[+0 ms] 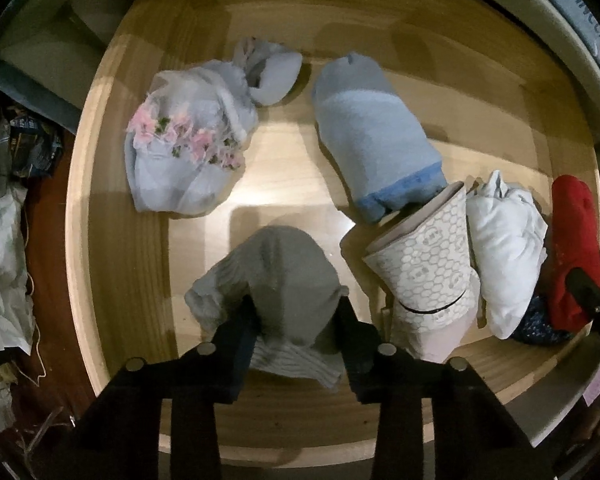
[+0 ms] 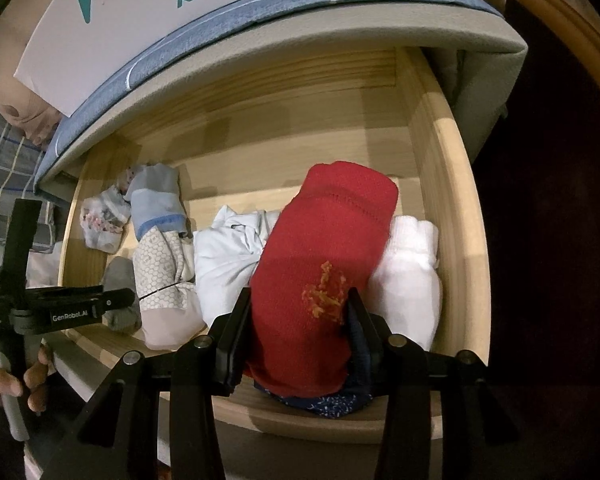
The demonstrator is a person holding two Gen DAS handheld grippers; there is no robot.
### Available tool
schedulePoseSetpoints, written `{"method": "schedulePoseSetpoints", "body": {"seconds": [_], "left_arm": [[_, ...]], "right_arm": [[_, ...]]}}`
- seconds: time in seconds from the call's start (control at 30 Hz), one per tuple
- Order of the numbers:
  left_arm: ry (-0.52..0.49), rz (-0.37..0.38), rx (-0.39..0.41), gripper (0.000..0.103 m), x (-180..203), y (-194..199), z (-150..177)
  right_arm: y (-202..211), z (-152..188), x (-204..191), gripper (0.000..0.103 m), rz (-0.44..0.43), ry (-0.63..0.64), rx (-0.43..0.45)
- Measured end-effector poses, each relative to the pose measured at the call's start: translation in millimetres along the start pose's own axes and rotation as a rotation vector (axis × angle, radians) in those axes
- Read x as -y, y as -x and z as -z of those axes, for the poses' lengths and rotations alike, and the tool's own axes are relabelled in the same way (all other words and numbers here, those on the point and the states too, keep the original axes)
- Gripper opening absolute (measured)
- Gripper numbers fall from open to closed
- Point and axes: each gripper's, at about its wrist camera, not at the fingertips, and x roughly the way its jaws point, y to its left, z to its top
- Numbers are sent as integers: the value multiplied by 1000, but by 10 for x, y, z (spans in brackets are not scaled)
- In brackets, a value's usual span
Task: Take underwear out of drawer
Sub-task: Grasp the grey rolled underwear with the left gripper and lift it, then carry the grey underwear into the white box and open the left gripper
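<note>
Two rolled bundles are being gripped at once inside the pale wooden drawer [image 1: 100,184], one per gripper. The left gripper [image 1: 296,312] is clamped on a grey underwear roll [image 1: 280,280] — soft ribbed knit, a rounded lump with a crinkly lighter hem spilling out toward the camera. Its long axis runs along the fingers, the domed end pointed away from the gripper, and it sits right between the black pads near the drawer's front wall.

The right gripper [image 2: 298,308] is closed on a red underwear roll [image 2: 328,248], a thick knit cylinder with a row of stitching and a fuzzy orange patch on it. It lies lengthwise between the fingers too, tilted a bit to the right at the far end, its near end resting over a dark blue speckled piece [image 2: 324,404].

Other stuff seen on the smooth wood floor: a sheer pale bundle with pink flowers [image 1: 188,140], a light blue roll [image 1: 372,132] with a darker blue band, a honeycomb-print roll [image 1: 424,264] leaning against it, and a crumpled white bundle [image 1: 504,248] squeezed between that and the red one. A fluffy white roll [image 2: 412,272] is tucked against the red one's right side, by the drawer wall.

A white shoebox [image 2: 140,20] with teal lettering is seen on the blue quilted surface above the drawer — and fingers of the person's hand [image 2: 16,384] are wrapped round the left gripper's handle.
</note>
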Motion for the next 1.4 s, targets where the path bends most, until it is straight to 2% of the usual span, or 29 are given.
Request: {"method": "schedulePoseSetpoints", "body": {"seconds": [0.3,0.57,0.73,1.03,1.27,1.4], "left_arm": [[2,37,48,33,-94,241,66],[-64,-1,176,33,-16,631,157],[-123,-7,320,33,2,993,258],[-208,64,564,33,87,1916,395],[-188,116,797,33,-21,2824,226],[-186,91,891,33,-48,3165,10]], "right_arm": [[2,-5,0,41,-4,-6,1],[1,-8,4,41,0,-3,0],[-1,-6,2,41,0,-3,0],[1,-3,1,41,0,-4,1],[4,-4,8,41,-1,-5,1],[6,-3,7,41,0,-5,3]]}}
